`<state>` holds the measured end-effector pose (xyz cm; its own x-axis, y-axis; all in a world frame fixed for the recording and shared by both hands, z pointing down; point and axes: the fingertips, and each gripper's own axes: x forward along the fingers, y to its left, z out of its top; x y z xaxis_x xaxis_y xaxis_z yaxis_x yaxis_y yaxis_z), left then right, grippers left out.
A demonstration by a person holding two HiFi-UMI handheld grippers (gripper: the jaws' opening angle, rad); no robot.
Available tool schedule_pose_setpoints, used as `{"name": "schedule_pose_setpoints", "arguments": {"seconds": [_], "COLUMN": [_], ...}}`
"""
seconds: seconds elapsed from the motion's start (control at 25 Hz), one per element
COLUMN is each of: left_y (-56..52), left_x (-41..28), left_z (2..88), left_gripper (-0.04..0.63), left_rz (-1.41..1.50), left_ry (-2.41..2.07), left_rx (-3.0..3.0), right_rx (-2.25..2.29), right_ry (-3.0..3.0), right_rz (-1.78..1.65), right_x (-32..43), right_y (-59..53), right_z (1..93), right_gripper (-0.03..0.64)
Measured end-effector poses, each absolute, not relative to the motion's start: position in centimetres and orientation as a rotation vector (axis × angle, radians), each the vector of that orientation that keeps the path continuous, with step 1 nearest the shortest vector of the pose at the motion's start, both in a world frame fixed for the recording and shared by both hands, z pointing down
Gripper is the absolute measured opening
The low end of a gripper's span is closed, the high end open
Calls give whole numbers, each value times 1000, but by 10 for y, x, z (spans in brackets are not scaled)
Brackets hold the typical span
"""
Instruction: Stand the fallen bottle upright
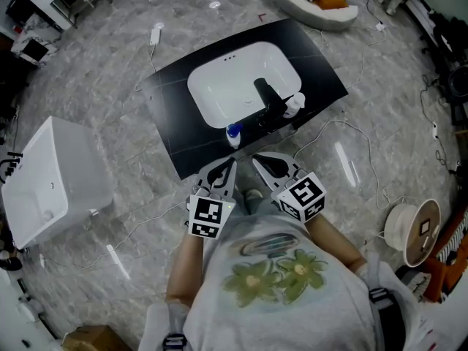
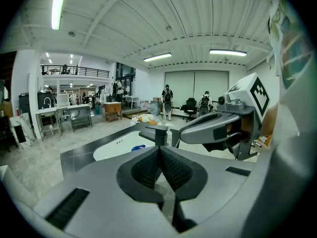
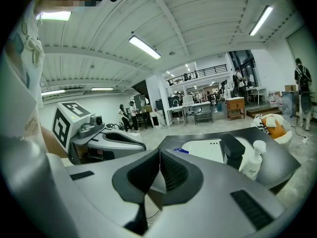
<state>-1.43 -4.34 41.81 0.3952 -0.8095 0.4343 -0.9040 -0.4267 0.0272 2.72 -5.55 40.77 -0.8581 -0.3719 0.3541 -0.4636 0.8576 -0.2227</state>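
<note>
Both pairs of jaws are clenched and empty: left hand-held gripper [image 1: 228, 168], right hand-held gripper [image 1: 260, 164]. The fallen bottle [image 1: 232, 133] lies on the desk [image 1: 172, 101] at the near rim of the sink [image 1: 219, 86]. Risk: approaching with closed jaws could nudge it, rolling it into the basin or off the edge.

A black bench [image 1: 172, 123] stands on the marble floor [image 1: 95, 86], with a white sink [image 1: 219, 86] and a dark tap [image 1: 267, 97] set in it. A white pump bottle [image 1: 294, 105] is beside the tap. A blue-capped bottle [image 1: 233, 133] is at the sink's near rim. The left gripper [image 1: 228, 168] and right gripper [image 1: 262, 165] hang side by side at the bench's near edge.
</note>
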Motion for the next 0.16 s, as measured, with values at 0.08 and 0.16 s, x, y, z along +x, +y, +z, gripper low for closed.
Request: {"name": "schedule_pose_setpoints", "arguments": {"seconds": [0.08,0.16], "left_y": [-43,-41], "left_x": [-14,-14], "left_z": [419,420], "left_gripper": [18,18], "left_rz": [530,533], "left_ry": [-1512,-1515], "left_rx": [2391,2385], "right_rx": [632,633], "right_ry": [-2732,-2731], "right_rz": [436,436], "right_x": [29,30], "right_y": [-55,-54], "right_z": [408,408], "right_gripper": [43,43]}}
